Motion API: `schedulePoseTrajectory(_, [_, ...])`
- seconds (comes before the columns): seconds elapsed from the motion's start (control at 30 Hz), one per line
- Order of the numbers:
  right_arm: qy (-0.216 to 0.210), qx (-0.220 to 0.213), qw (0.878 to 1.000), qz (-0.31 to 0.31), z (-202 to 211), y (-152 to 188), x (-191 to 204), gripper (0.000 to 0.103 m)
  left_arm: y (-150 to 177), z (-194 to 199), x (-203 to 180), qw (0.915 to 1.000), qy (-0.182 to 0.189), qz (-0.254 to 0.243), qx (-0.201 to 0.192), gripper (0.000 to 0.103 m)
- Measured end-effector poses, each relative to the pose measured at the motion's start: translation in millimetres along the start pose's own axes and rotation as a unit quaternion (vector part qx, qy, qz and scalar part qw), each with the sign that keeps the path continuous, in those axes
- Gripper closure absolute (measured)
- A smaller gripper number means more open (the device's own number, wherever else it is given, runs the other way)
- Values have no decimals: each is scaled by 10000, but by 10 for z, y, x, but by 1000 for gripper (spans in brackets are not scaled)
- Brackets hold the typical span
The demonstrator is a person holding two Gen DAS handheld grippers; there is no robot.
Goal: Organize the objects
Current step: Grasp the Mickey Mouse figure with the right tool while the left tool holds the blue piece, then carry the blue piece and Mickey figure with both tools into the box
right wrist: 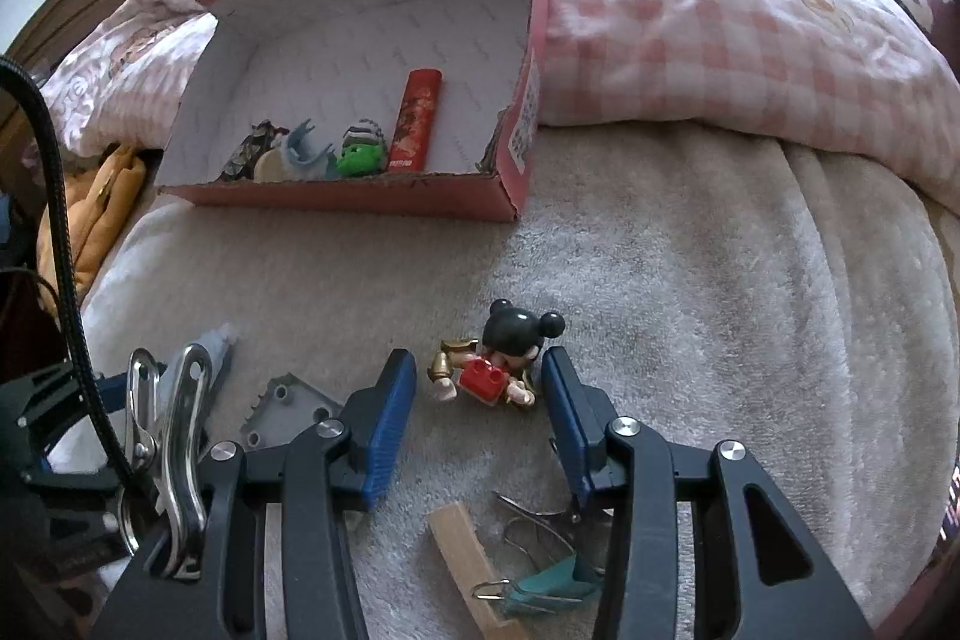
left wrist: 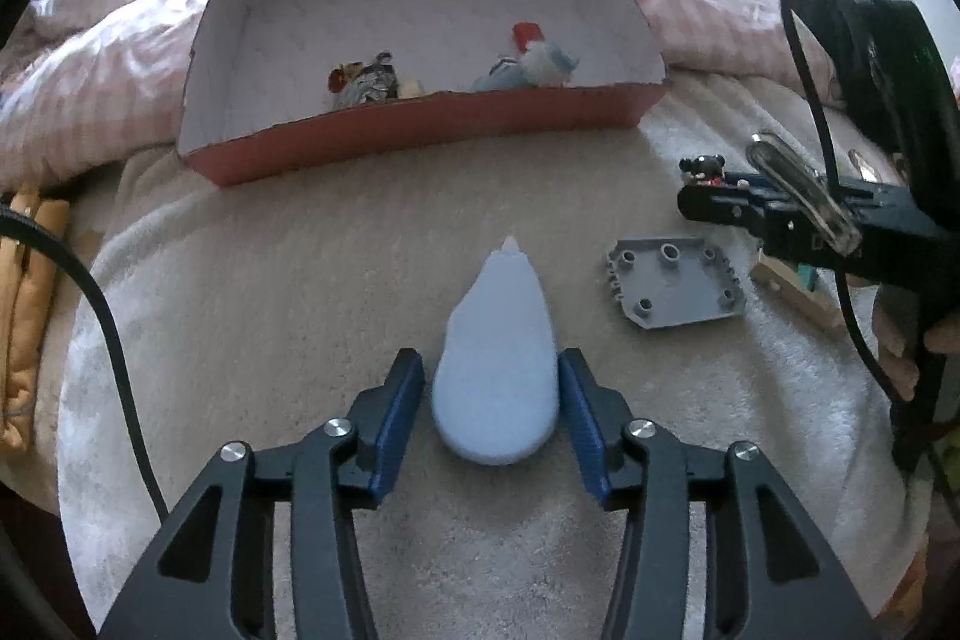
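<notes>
My left gripper [left wrist: 491,388] is open, its blue pads on either side of a light blue teardrop-shaped object [left wrist: 497,358] lying on the beige blanket; small gaps show between pads and object. My right gripper [right wrist: 477,388] is open around a small mouse-eared figure [right wrist: 504,361] with a red brick, lying on the blanket. The figure also shows in the left wrist view [left wrist: 703,168]. A red cardboard box [left wrist: 420,133] with a white inside stands beyond, holding several small toys [right wrist: 354,151] and a red tube [right wrist: 414,121].
A grey studded plate [left wrist: 675,289] lies right of the blue object, also in the right wrist view [right wrist: 294,406]. A wooden block [right wrist: 471,550], a teal binder clip [right wrist: 543,586] and metal clips lie near my right gripper. A pink checked quilt [right wrist: 720,28] rises behind. An orange cloth [left wrist: 24,316] lies left.
</notes>
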State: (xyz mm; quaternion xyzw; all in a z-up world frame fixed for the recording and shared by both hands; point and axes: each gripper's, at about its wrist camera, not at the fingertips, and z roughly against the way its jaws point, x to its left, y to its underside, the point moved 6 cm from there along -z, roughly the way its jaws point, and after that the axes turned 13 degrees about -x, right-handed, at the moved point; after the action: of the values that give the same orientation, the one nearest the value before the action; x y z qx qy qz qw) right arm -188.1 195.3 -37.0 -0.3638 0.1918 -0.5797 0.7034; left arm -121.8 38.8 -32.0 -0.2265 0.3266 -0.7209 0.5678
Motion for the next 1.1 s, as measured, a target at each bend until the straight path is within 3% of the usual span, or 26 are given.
schedulePoseTrajectory(0.07, [47, 1, 10000, 19, -9, 2, 11, 58, -10, -20, -22, 10000, -31, -56, -18, 51])
schedulePoseTrajectory(0.13, [159, -2, 9998, 82, -9, 10, 15, 65, -21, -36, -27, 10000, -65, -63, -25, 50])
schedulePoseTrajectory(0.27, [221, -8, 9997, 72, -2, 3, 25, 65, -35, -51, -11, 10000, -27, 16, -34, 51])
schedulePoseTrajectory(0.37, [160, -52, 9998, 67, 52, -10, 30, 66, -37, -46, 0, 9999, -81, -19, -107, 63])
schedulePoseTrajectory(0.67, [-4, -215, 9997, 136, 305, -71, 129, 66, -38, 8, 68, 9996, -12, 261, -146, 63])
schedulePoseTrajectory(1.1, [-296, -352, 9988, 177, 504, -129, 430, 66, -209, 292, 210, 9971, -94, 506, -564, 63])
